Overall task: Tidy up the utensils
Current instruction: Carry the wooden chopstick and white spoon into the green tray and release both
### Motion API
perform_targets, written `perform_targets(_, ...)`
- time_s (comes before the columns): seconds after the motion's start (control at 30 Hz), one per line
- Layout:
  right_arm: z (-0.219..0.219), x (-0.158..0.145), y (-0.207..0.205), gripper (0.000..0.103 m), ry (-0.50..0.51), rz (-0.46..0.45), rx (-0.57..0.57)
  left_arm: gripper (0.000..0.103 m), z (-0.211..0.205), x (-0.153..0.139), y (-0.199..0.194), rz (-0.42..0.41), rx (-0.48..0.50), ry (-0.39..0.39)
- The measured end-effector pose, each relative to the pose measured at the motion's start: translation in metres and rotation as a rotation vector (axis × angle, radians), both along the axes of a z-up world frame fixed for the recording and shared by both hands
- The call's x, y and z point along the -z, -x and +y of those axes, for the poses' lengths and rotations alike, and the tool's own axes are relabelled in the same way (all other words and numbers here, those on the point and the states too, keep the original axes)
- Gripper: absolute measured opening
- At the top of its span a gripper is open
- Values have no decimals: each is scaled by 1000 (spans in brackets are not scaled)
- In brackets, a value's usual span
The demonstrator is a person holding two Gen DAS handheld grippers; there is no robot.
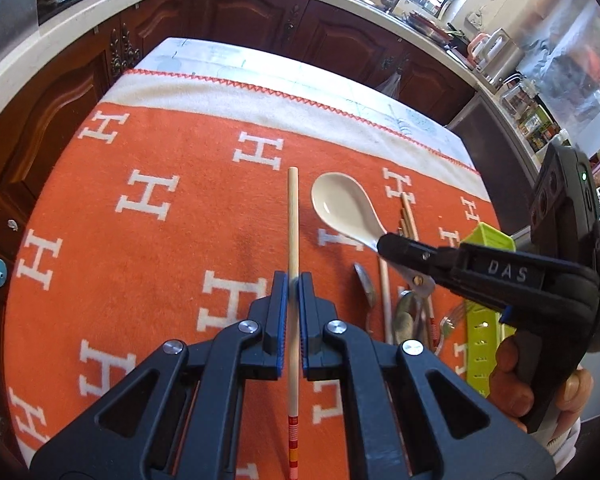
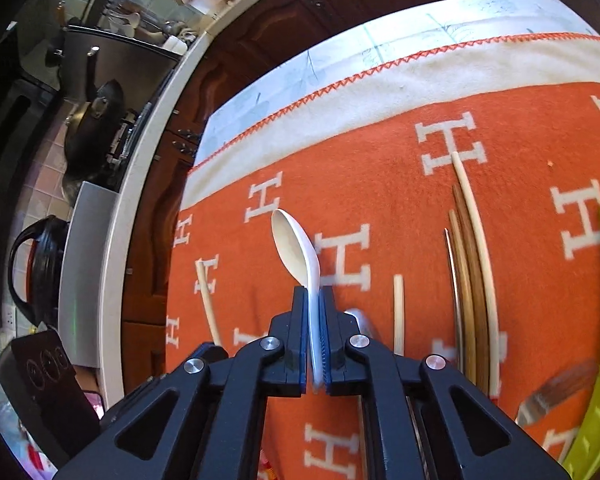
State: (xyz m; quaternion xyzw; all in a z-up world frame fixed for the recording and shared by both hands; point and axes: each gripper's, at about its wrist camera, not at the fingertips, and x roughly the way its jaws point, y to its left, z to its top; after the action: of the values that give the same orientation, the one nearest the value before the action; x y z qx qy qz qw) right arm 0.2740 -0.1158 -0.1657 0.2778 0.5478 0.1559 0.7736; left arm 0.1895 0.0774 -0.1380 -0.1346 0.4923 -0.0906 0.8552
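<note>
My left gripper (image 1: 293, 280) is shut on a pale wooden chopstick (image 1: 292, 220) that points forward over the orange cloth (image 1: 160, 240); it also shows in the right wrist view (image 2: 209, 308). My right gripper (image 2: 313, 294) is shut on the handle of a white ceramic spoon (image 2: 292, 246), bowl forward and raised above the cloth. In the left wrist view the spoon (image 1: 340, 204) sticks out of the right gripper (image 1: 384, 246), just right of the chopstick.
More chopsticks (image 2: 474, 264) and a short pale stick (image 2: 398, 312) lie on the cloth at right, with metal spoons (image 1: 366, 284) and a fork (image 1: 448, 322). A lime-green slotted tray (image 1: 482, 328) sits at the right edge. Dark wood cabinets (image 1: 240, 12) ring the table.
</note>
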Motion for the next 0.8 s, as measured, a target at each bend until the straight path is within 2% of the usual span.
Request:
perform_targets(0.23,-28,-36,53,5,-37,-64,30,3,-15,-30,30,-29,36,13)
perform_targets(0.4,-70,-68,106,5,-33,-134,74,3,-42,-52,51,-26,98,48)
perform_targets(0.63,-153,-108,182,5,61,-231,223,3,-112,-85,68,-41,232,42)
perform_targets(0.8,-206,-118,221,5,137,-262,336,3,-172,-100,71,-43,318,41)
